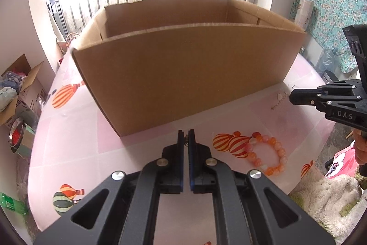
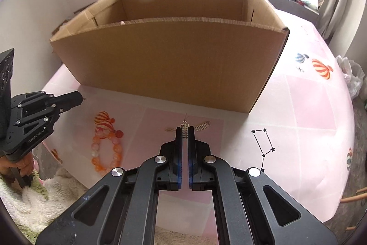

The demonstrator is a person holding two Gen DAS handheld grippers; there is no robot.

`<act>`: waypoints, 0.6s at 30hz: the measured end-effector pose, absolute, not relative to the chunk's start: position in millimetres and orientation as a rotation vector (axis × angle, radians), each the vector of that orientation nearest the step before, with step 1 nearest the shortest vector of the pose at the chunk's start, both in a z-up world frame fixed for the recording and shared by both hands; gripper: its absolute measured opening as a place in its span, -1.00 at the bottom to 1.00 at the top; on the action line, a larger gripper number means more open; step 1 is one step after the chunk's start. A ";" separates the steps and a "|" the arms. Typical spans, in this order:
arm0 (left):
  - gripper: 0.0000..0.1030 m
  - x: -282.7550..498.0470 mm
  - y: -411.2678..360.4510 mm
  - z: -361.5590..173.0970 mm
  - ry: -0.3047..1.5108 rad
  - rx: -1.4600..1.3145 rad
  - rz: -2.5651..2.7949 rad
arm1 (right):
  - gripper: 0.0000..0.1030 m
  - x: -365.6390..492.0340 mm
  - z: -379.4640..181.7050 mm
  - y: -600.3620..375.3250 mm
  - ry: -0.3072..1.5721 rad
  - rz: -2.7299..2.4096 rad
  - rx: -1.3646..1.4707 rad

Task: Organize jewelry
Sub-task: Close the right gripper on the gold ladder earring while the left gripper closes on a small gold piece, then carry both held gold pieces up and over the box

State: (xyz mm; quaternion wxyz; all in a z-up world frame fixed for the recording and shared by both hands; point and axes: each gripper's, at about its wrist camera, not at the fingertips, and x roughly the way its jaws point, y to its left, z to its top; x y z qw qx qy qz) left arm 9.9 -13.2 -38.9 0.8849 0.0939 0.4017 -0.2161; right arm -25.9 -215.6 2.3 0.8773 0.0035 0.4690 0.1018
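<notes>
A large open cardboard box (image 1: 183, 75) (image 2: 169, 66) stands on the pink balloon-print table (image 1: 80, 153) (image 2: 298, 118). An orange beaded bracelet (image 1: 282, 152) (image 2: 117, 149) lies in front of it, between the two grippers. My left gripper (image 1: 186, 132) (image 2: 80, 95) is shut, with a tiny chain-like trinket (image 1: 186, 140) pinched at its tips. My right gripper (image 2: 185, 129) (image 1: 290, 97) is shut on a small ladder-shaped metal earring (image 2: 184, 125), just above the cloth. A second, spring-like earring (image 2: 203, 125) lies beside its tips.
A fluffy white cloth (image 1: 321, 194) (image 2: 34, 194) lies at the table's near edge. A person's hand (image 2: 16, 167) holds the left gripper's handle. An open carton of clutter (image 1: 20, 88) sits on the floor at left. A plastic bag (image 2: 351, 77) hangs off the right edge.
</notes>
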 end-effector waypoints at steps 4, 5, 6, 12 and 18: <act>-0.95 3.2 -8.4 -24.8 0.808 0.184 -0.452 | -0.95 -35.9 15.6 -218.5 0.932 0.220 0.016; -0.95 1.5 -7.4 -20.7 0.800 0.183 -0.450 | -0.95 -38.5 18.4 -219.7 0.921 0.225 0.021; -0.95 -0.7 -6.5 -15.5 0.789 0.184 -0.448 | -0.95 -41.2 23.8 -221.5 0.907 0.230 0.028; -0.95 -11.0 -3.1 26.3 0.721 0.143 -0.489 | -0.95 -53.1 56.3 -226.7 0.826 0.261 0.033; -0.94 -7.5 -4.8 83.8 0.611 0.022 -0.629 | -0.95 -47.2 97.7 -215.2 0.688 0.296 -0.042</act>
